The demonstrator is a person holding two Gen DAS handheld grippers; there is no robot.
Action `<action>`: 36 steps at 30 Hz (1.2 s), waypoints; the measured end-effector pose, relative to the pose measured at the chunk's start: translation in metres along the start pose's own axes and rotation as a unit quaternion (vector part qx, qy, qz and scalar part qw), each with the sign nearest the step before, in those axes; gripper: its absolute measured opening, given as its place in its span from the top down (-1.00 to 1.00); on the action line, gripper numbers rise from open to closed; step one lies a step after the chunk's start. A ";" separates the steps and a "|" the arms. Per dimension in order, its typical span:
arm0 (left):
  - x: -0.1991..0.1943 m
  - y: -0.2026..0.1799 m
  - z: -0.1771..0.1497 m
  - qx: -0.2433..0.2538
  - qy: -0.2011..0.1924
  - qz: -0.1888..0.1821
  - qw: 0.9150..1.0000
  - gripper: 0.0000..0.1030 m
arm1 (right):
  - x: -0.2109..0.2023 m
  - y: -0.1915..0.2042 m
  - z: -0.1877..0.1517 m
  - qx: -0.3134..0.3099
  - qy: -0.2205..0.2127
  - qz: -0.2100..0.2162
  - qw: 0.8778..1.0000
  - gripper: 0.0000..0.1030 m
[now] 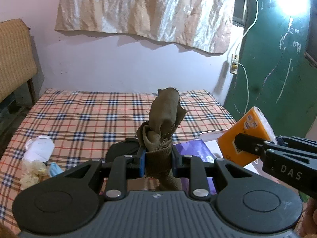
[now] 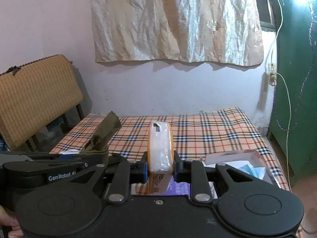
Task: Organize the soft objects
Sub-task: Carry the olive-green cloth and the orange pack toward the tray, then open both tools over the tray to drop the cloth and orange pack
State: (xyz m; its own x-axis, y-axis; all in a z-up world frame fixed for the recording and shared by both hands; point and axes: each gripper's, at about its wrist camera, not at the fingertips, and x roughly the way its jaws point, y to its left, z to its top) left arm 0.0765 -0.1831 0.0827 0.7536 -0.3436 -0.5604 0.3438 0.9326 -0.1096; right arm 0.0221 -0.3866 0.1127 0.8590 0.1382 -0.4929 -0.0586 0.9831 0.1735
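Plaid bed against a pale wall, green door at right, hanging cloth above. Both hands up over the near edge of the bed, side by side, pointing toward the far wall.

Nearest: left gripper clamped almost fully closed on an olive rag; rag stands up out of the jaws, long axis near vertical, tail hanging below. Right gripper just to the right of it, likewise pinched nearly closed on an orange pack with clear wrap, held edge-on, long axis pointing away.

Below and between the grippers: purple sheet, dark item, white tray-like thing with blue cloth at near right; exact nature unclear. Near left on the bed: white mask and crumpled stuff.

Farther: open plaid toward the wall. Likely next: set-down; rag nearer the left pile, pack nearer the right tray.
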 end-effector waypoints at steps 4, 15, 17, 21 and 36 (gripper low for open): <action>0.004 -0.009 -0.001 0.005 0.002 -0.009 1.000 0.48 | -0.002 -0.011 -0.001 0.006 -0.001 -0.010 1.000 0.47; 0.020 -0.038 -0.002 0.019 0.015 -0.035 0.999 0.48 | -0.001 -0.041 -0.002 0.015 0.002 -0.036 0.999 0.47; 0.022 -0.042 -0.002 0.021 0.016 -0.041 0.999 0.48 | -0.001 -0.047 -0.002 0.018 0.002 -0.040 0.999 0.47; 0.030 -0.052 -0.002 0.028 0.020 -0.050 0.998 0.48 | 0.001 -0.058 -0.003 0.023 0.004 -0.050 0.999 0.47; 0.064 -0.092 -0.012 0.040 0.050 -0.095 0.993 0.48 | 0.011 -0.120 -0.008 0.041 0.026 -0.098 0.994 0.47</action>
State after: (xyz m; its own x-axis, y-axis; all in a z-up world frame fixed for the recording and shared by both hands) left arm 0.0869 -0.2893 0.0474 0.6126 -0.4953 -0.6159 0.5208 0.8392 -0.1569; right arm 0.0346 -0.5022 0.0801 0.8219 -0.0472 -0.5677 0.1516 0.9788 0.1381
